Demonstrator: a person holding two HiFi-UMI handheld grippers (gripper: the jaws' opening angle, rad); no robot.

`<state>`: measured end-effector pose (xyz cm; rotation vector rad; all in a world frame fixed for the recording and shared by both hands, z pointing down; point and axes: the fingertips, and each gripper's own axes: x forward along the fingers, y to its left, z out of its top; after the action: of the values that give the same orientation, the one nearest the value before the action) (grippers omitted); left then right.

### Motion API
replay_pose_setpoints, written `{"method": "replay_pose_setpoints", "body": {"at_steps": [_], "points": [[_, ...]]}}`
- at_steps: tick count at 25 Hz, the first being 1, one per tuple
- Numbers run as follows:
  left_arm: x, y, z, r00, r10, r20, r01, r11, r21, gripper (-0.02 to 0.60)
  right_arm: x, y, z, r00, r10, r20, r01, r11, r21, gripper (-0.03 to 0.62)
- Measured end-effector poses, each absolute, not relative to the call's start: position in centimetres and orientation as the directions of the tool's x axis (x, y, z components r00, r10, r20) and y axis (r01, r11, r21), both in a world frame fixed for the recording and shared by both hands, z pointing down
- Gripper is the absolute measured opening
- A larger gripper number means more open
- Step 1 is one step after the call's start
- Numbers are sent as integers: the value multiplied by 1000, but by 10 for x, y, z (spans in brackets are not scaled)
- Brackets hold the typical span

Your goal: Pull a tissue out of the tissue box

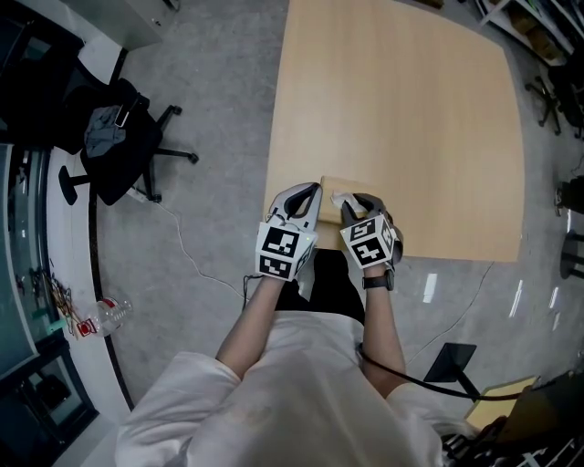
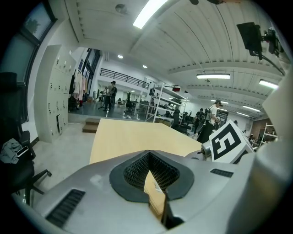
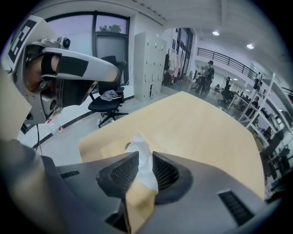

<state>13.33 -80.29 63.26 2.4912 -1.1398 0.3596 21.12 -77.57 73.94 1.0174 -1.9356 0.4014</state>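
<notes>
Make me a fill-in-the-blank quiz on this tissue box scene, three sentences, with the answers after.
1. The tissue sticking out of the box stands between the jaws of the ___ tongs.
2. The tissue's colour is ___.
3. In the head view, on the floor left of the table, stands a black ___.
Answers: right; white; chair.

Pale wood table (image 1: 401, 137), grey carpet floor (image 1: 219, 100), blk office chair (image 1: 119, 155), white lockers (image 2: 57, 98), ceiling strip lights (image 2: 149, 13)
</notes>
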Motion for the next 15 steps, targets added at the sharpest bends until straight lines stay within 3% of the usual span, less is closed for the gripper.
{"method": "replay_pose_setpoints", "body": {"at_steps": [3, 7, 15], "points": [[132, -803, 630, 640, -670, 378, -765, -603, 226, 0, 212, -775, 740, -258, -498, 828, -786, 606, 119, 86], [131, -799, 626, 643, -670, 372, -762, -609, 222, 0, 213, -775, 734, -238, -517, 822, -782, 604, 153, 5], [136, -816, 578, 653, -696, 300, -755, -627, 191, 0, 217, -804, 673, -265, -604, 751, -793, 580, 187, 3]]}}
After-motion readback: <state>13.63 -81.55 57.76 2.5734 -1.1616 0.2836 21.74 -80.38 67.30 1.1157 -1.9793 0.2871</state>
